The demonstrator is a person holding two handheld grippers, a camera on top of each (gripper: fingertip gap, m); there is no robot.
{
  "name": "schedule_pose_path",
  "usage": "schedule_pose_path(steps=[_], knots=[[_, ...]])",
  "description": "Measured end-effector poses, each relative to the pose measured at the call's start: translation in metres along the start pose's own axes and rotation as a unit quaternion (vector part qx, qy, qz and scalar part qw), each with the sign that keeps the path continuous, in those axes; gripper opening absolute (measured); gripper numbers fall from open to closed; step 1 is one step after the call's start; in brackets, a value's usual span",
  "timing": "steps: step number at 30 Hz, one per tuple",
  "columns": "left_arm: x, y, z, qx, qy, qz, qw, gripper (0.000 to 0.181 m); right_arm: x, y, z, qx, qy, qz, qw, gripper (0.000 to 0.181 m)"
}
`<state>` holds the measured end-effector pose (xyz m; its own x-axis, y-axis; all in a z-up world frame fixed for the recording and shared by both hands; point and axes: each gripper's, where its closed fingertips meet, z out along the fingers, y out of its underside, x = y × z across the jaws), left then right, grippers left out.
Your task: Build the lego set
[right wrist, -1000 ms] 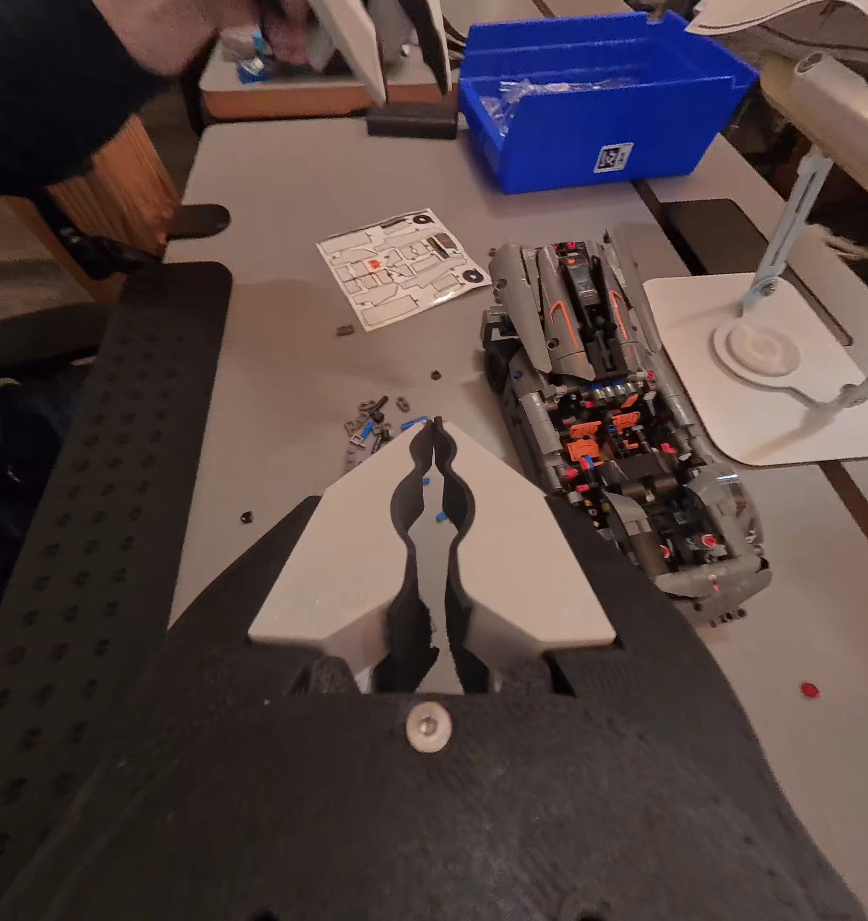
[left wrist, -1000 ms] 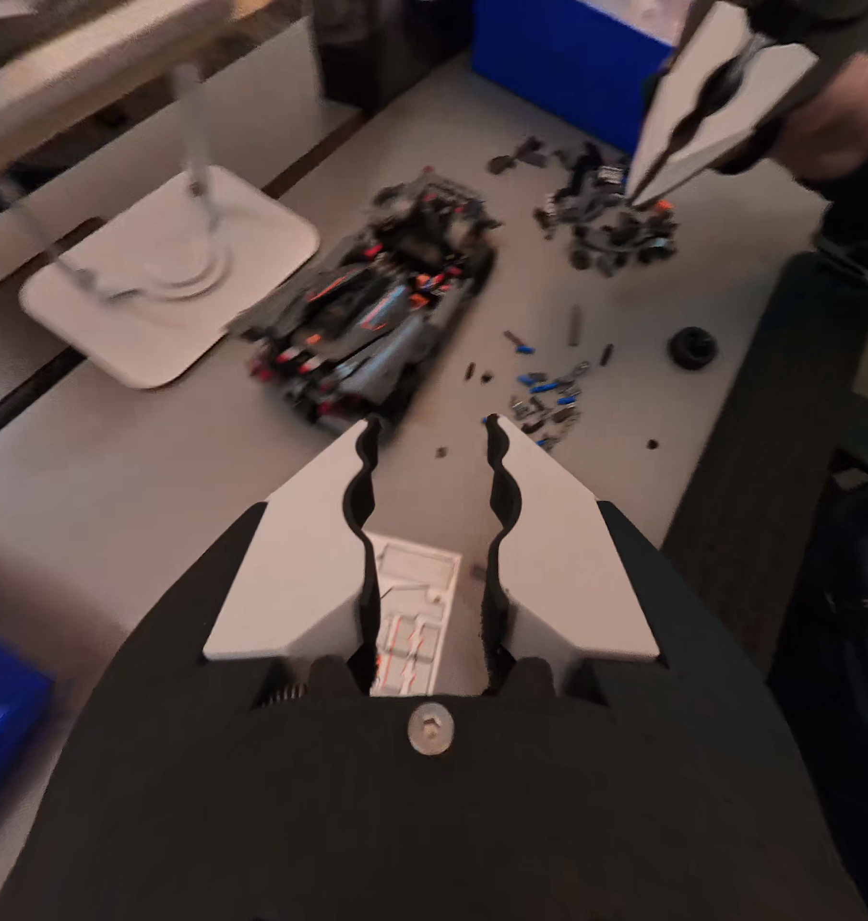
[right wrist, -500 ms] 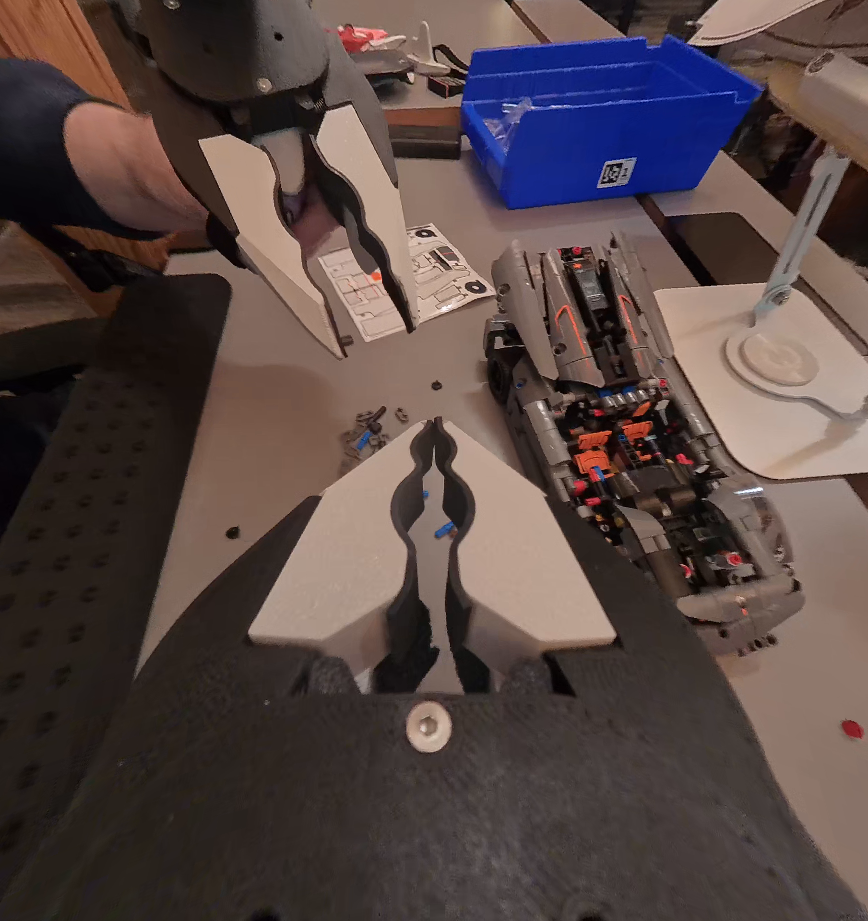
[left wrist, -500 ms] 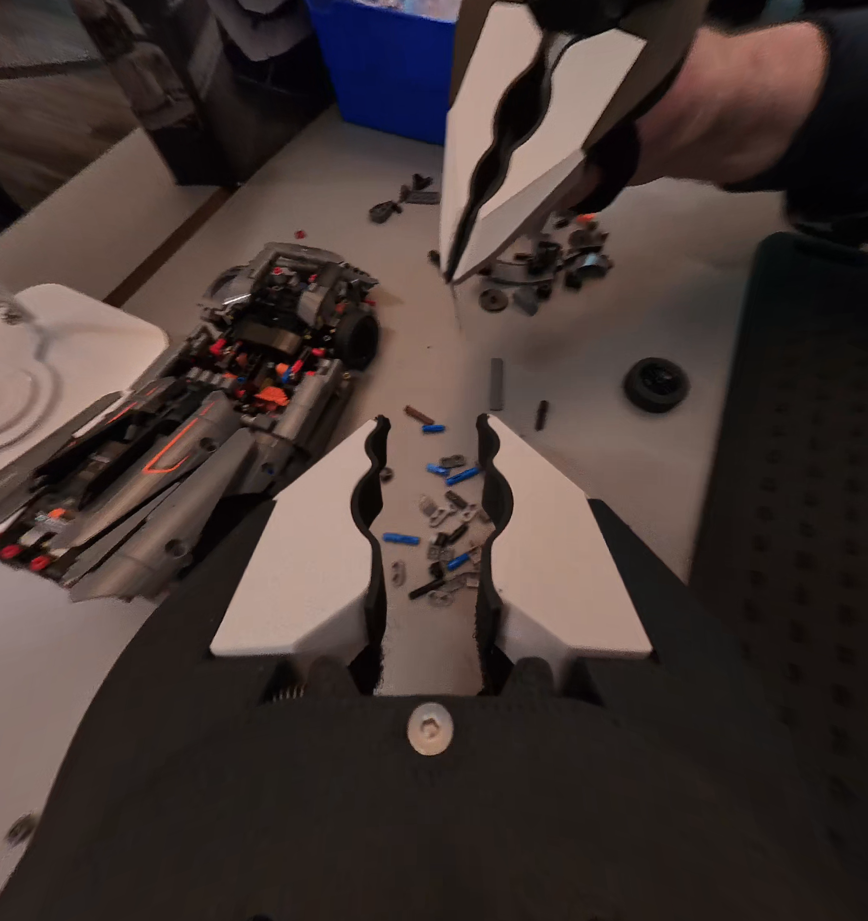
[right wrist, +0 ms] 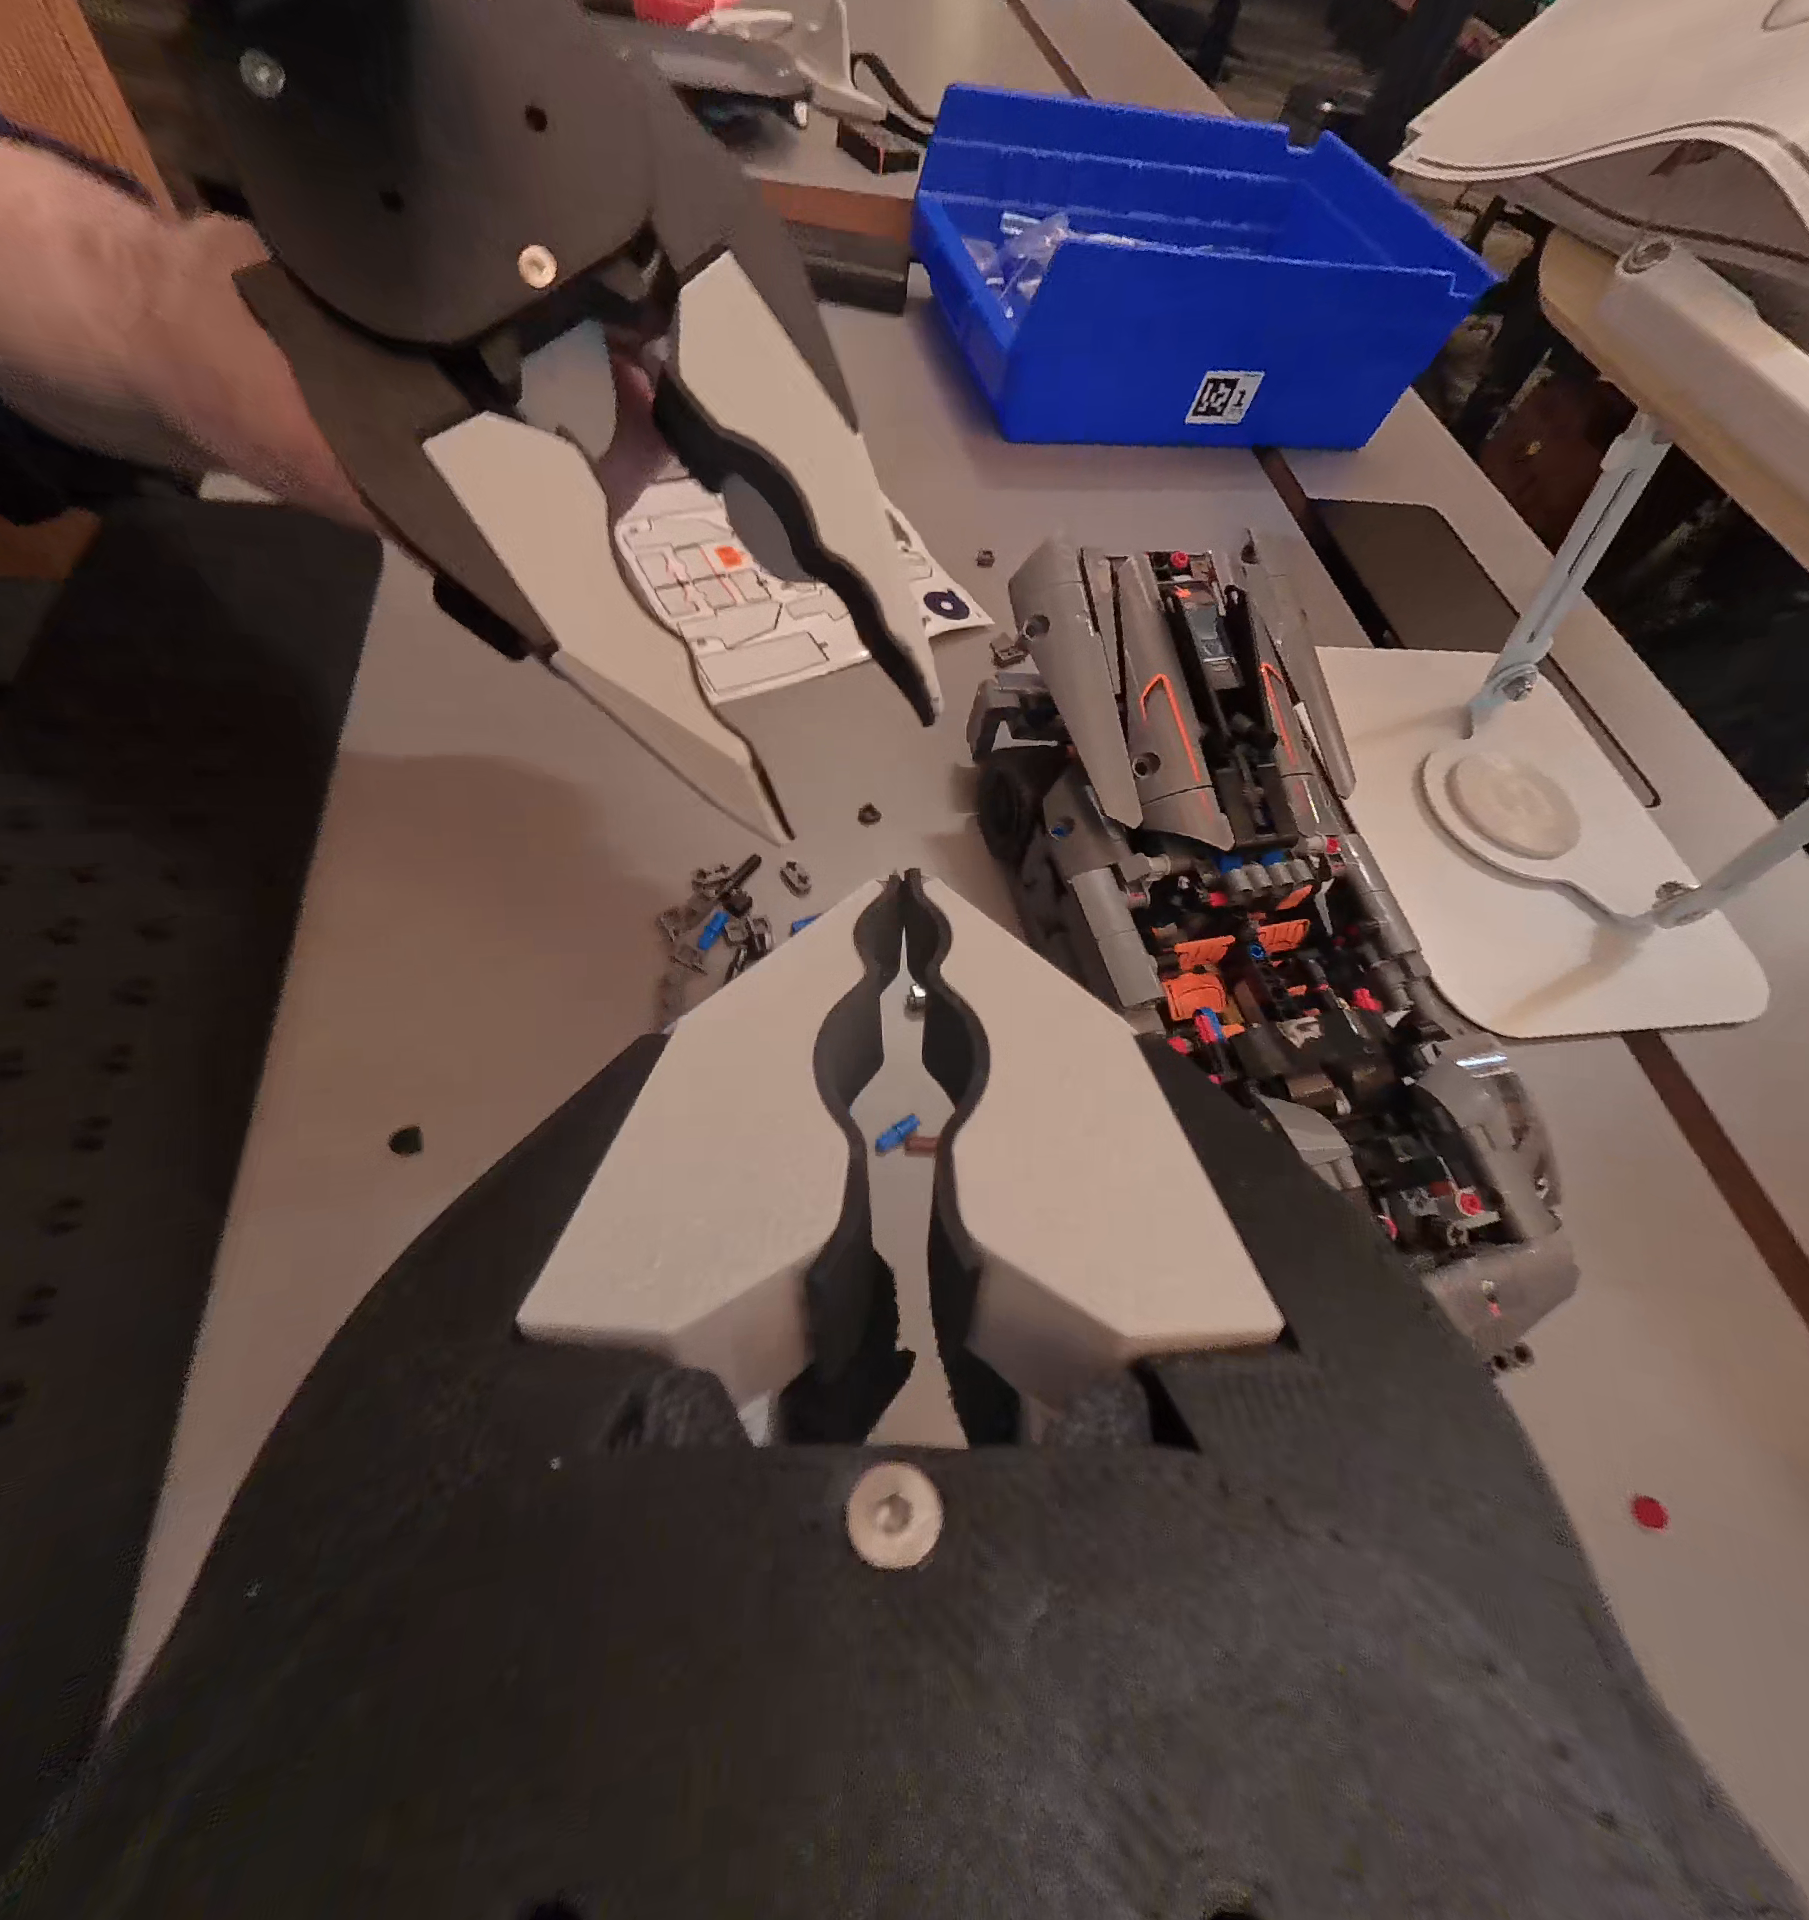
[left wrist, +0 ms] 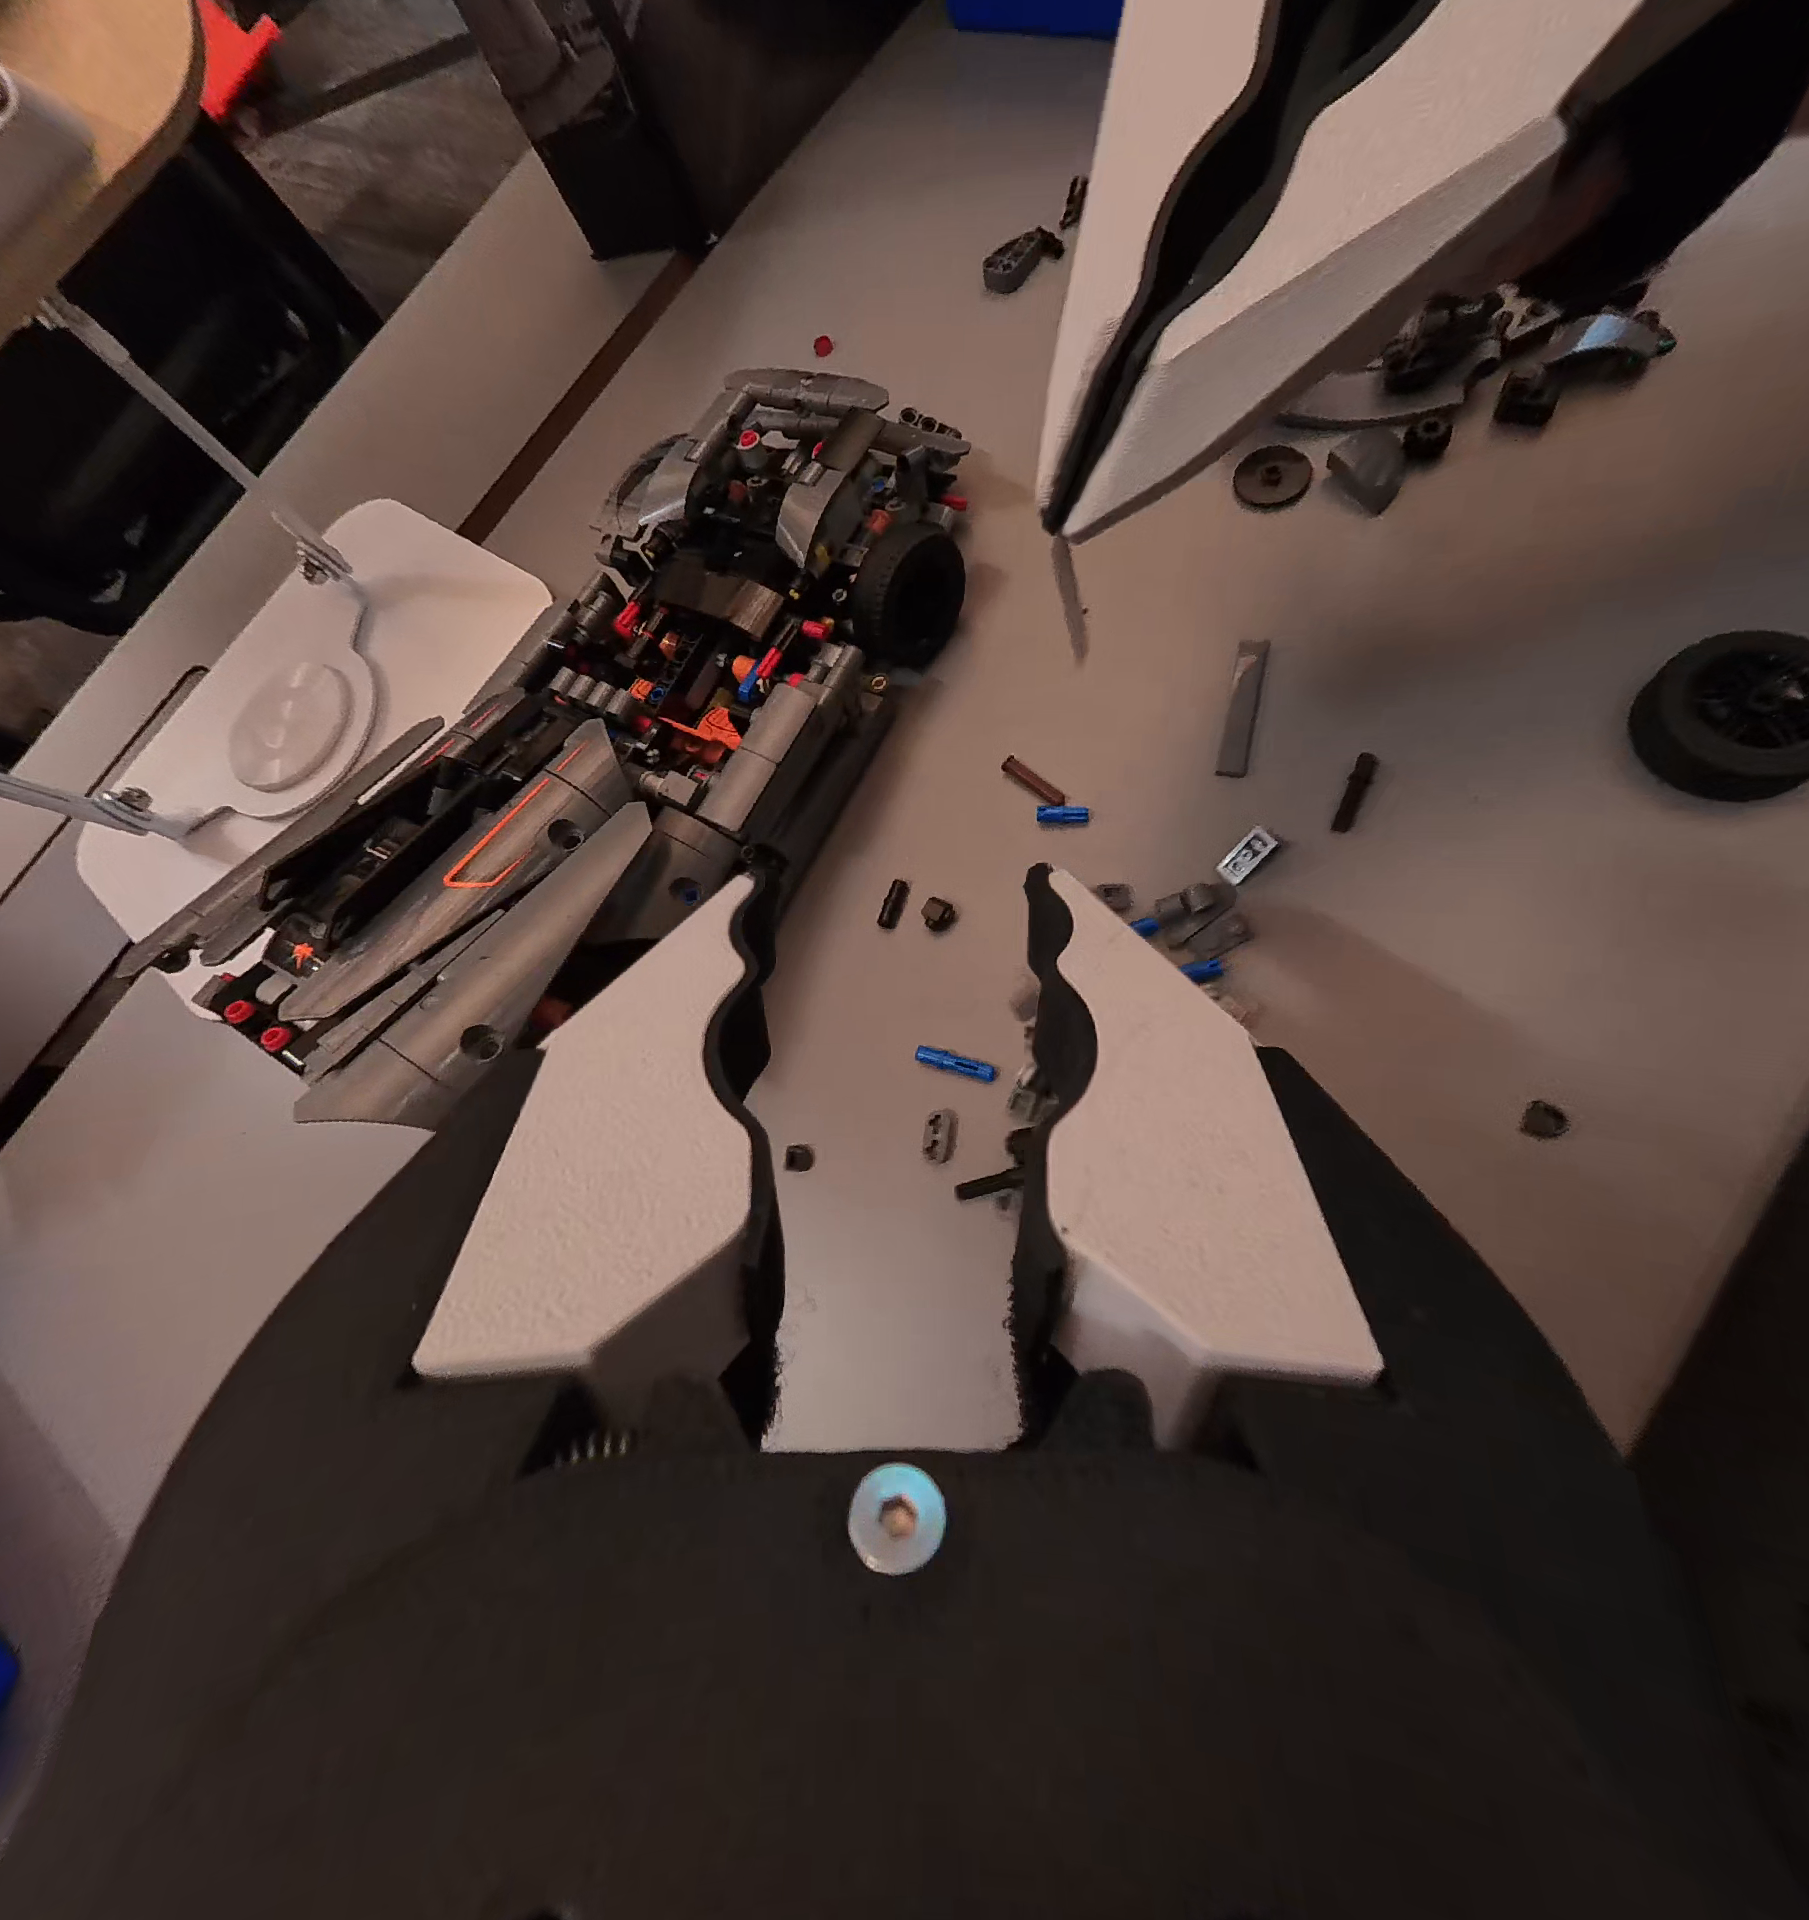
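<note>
A partly built grey, black and orange lego car (left wrist: pixel 588 790) lies on the grey table (left wrist: pixel 983 156); it also shows in the right wrist view (right wrist: pixel 1243 935). My left gripper (left wrist: pixel 895 883) is open and empty, low over loose small pieces (left wrist: pixel 1191 925) and a blue pin (left wrist: pixel 954 1062). It also shows in the right wrist view (right wrist: pixel 848 774), beside the car's nose. My right gripper (right wrist: pixel 905 883) is shut above the small pieces (right wrist: pixel 718 925). In the left wrist view the right gripper (left wrist: pixel 1056 525) has a thin grey sliver just below its tips; I cannot tell whether it is held.
A loose black wheel (left wrist: pixel 1747 727) and a pile of dark parts (left wrist: pixel 1482 353) lie to the right. A sticker sheet (right wrist: pixel 754 603) and a blue bin (right wrist: pixel 1191 291) sit beyond the car. A white stand base (right wrist: pixel 1554 831) is beside the car. A black perforated mat (right wrist: pixel 100 935) borders the table. The tips of one gripper are about 6 centimeters away from the tips of the other. Measured from the fingertips, the blue pin (left wrist: pixel 954 1062) is 10 centimeters or so from the left gripper and 15 centimeters from the right.
My left gripper has swung in from over the sticker sheet to low over the small pieces, still open. My right gripper stays shut and the two now stand close together.
</note>
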<state>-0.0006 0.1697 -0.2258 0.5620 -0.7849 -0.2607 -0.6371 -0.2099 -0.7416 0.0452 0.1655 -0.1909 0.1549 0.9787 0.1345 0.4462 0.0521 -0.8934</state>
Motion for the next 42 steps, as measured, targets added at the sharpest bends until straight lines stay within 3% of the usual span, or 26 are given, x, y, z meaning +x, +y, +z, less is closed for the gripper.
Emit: schedule_pose_path(steps=[6, 13, 18, 22, 29, 32, 42], knots=[[0.014, -0.015, 0.000, 0.023, 0.011, -0.027, 0.999, 0.044, -0.012, -0.015, -0.003, 0.042, -0.015, 0.052, 0.998, 0.000], [0.022, -0.016, 0.005, 0.027, 0.028, -0.032, 0.999, 0.045, -0.027, -0.002, -0.020, 0.031, 0.013, 0.078, 0.996, 0.000], [0.021, -0.017, 0.005, 0.033, 0.046, -0.044, 0.997, 0.045, -0.014, 0.024, -0.038, -0.035, 0.080, 0.032, 0.996, 0.000], [0.027, -0.013, 0.008, 0.022, 0.061, -0.036, 0.997, 0.043, -0.008, 0.049, -0.041, -0.082, 0.089, 0.029, 0.992, 0.000], [0.069, -0.006, 0.048, -0.010, 0.155, 0.008, 0.988, 0.036, 0.000, 0.073, -0.051, -0.115, 0.084, 0.051, 0.989, 0.000], [0.088, 0.004, 0.067, -0.048, 0.213, -0.002, 0.976, 0.037, -0.001, 0.077, -0.051, -0.122, 0.079, 0.051, 0.988, 0.000], [0.105, 0.011, 0.095, -0.074, 0.296, -0.071, 0.950, 0.039, 0.006, 0.086, -0.058, -0.133, 0.085, 0.056, 0.986, 0.000]])
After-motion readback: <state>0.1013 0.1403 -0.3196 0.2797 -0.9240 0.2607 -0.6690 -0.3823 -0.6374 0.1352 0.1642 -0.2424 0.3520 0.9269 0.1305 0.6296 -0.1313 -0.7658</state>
